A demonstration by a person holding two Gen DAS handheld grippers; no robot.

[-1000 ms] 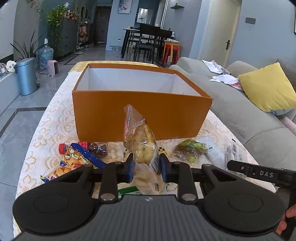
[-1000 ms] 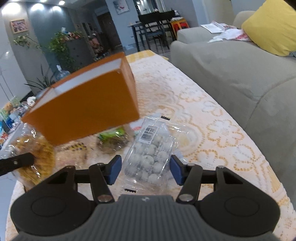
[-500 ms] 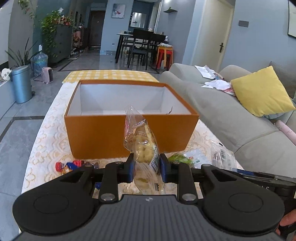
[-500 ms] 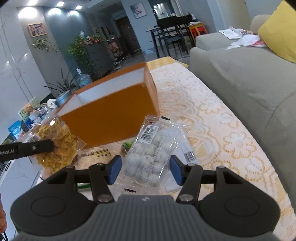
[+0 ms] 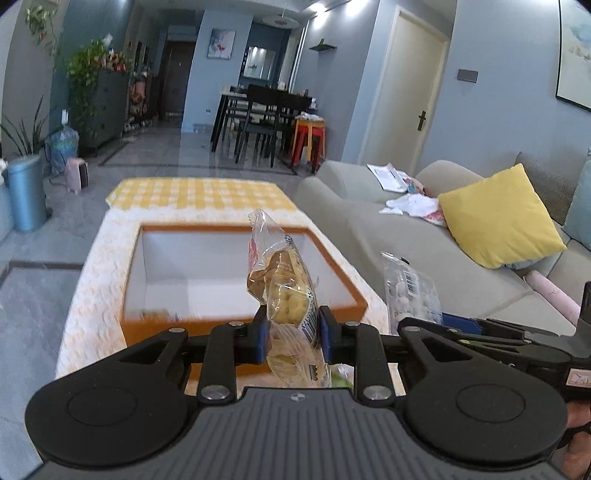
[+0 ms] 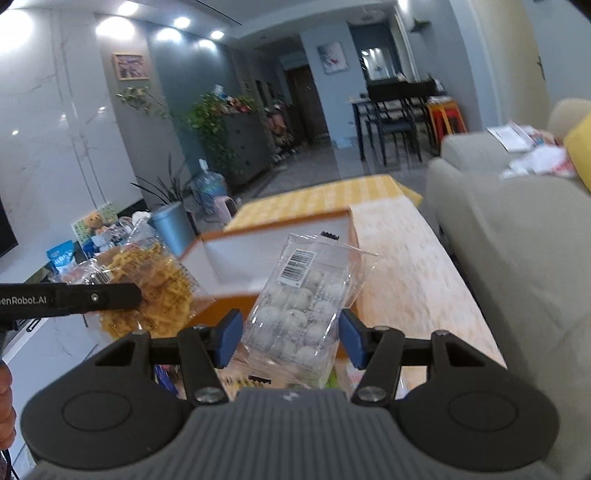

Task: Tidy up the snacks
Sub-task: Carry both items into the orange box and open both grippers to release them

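Bright ceiling spotlights [image 6: 173, 31] glare; fisheye bends edges; motion blur smears everything.

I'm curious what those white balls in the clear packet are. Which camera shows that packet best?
The right wrist view: the clear packet of white balls sits front and centre in the right gripper, barcode and balls facing the camera. The left wrist view catches it only at the side, partly hidden.

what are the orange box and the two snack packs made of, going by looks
Orange box: likely stiff cardboard with a matte orange outside and plain white inside, judging by its thin straight walls. Yellow snack bag: thin clear plastic film, glossy and crinkled. Pack of white balls: clear glossy plastic, possibly a moulded tray inside a wrapper.
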